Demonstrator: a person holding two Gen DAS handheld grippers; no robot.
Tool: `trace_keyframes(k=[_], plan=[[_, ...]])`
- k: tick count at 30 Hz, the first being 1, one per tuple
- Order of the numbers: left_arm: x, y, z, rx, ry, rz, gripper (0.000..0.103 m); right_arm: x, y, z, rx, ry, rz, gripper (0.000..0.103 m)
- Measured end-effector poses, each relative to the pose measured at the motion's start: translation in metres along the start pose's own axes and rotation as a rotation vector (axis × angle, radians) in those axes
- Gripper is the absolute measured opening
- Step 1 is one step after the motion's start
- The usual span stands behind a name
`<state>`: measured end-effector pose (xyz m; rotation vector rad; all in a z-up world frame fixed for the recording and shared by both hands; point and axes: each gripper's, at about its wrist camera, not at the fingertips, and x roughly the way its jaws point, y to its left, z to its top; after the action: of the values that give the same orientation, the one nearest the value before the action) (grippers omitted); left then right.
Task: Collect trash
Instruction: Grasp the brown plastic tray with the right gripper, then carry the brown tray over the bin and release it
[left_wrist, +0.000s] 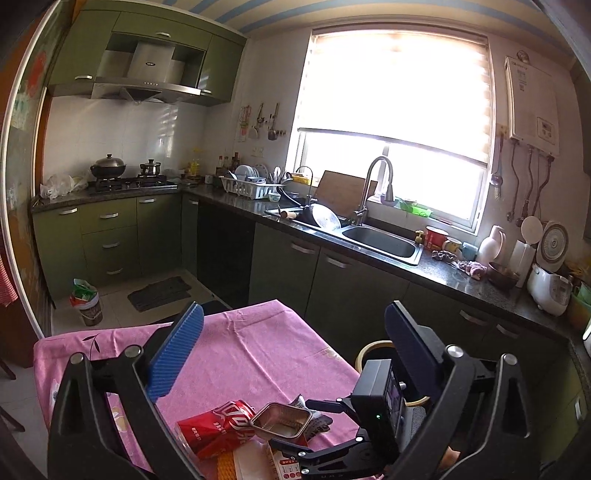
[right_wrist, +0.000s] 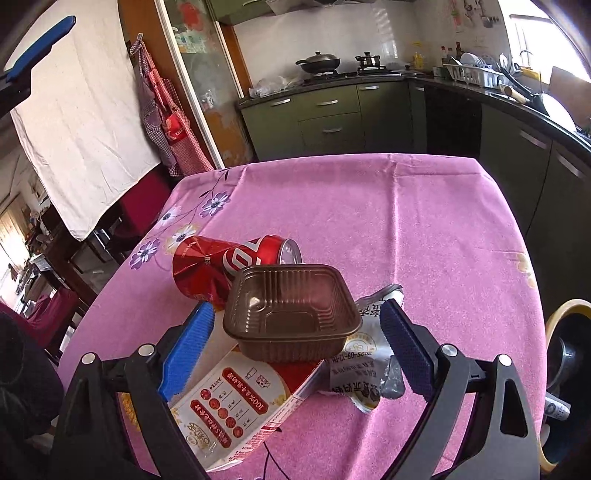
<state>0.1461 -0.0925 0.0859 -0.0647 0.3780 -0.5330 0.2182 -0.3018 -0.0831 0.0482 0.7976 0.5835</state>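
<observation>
We worked at a table draped in a pink floral cloth (right_wrist: 424, 229), with the trash gathered in a small heap near our edge of it. A crushed red soda can (right_wrist: 225, 264) lay on its side, its open end turned to the right. Just in front of it sat a brown plastic tray (right_wrist: 291, 314), upright and empty, resting partly on a flattened white-and-red carton (right_wrist: 236, 402) that stretched toward us. To the right of the tray, touching its corner, lay a torn white wrapper (right_wrist: 364, 365) with printed text.

Our right gripper (right_wrist: 297, 349) pointed down at the heap with its blue pads (right_wrist: 186, 349) spread wide. The tray sat between them, but neither pad pressed on it; a gap showed on each side.

Our left gripper (left_wrist: 291, 347) was held higher and pointed across the table toward the kitchen. Its pads (left_wrist: 175, 354) were also spread wide, with nothing between them but the bare cloth beyond. In that view the same heap lay low and near, with the right gripper's black body over the right part of it.

At the table's right edge stood a round bin with a pale yellow rim (right_wrist: 565, 308). On the far side ran green cabinets (left_wrist: 110, 236) under a dark counter, with a steel sink (left_wrist: 382, 242) below a bright window (left_wrist: 395, 125), and a stove carrying two pots (left_wrist: 127, 170) in the far left corner.
</observation>
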Motion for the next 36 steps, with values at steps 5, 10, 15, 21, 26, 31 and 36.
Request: trace_keyframes(k=[5,10,15,21,26,31,36], plan=[[0.008,0.005,-0.001,-0.006,0.026,0.017,0.094,0.011,0.002,0.004,-0.011,0.019,0.003,0.079],[0.015,0.015,-0.003,-0.019,0.055,0.029,0.094,0.012,0.004,0.003,-0.019,0.012,-0.005,0.069],[0.022,0.02,-0.005,-0.024,0.087,0.03,0.094,0.002,0.005,0.0,-0.014,-0.007,-0.012,0.068],[0.03,0.019,-0.009,-0.012,0.114,0.032,0.094,-0.018,0.008,-0.006,-0.029,-0.03,-0.049,0.068],[0.035,0.012,-0.012,0.001,0.137,0.021,0.095,-0.04,-0.004,-0.018,-0.022,-0.052,-0.121,0.068],[0.039,0.005,-0.018,0.014,0.162,0.001,0.095,-0.076,-0.034,-0.03,0.024,-0.076,-0.203,0.068],[0.043,-0.001,-0.025,0.026,0.192,-0.022,0.095,-0.125,-0.085,-0.044,0.113,-0.115,-0.344,0.068]])
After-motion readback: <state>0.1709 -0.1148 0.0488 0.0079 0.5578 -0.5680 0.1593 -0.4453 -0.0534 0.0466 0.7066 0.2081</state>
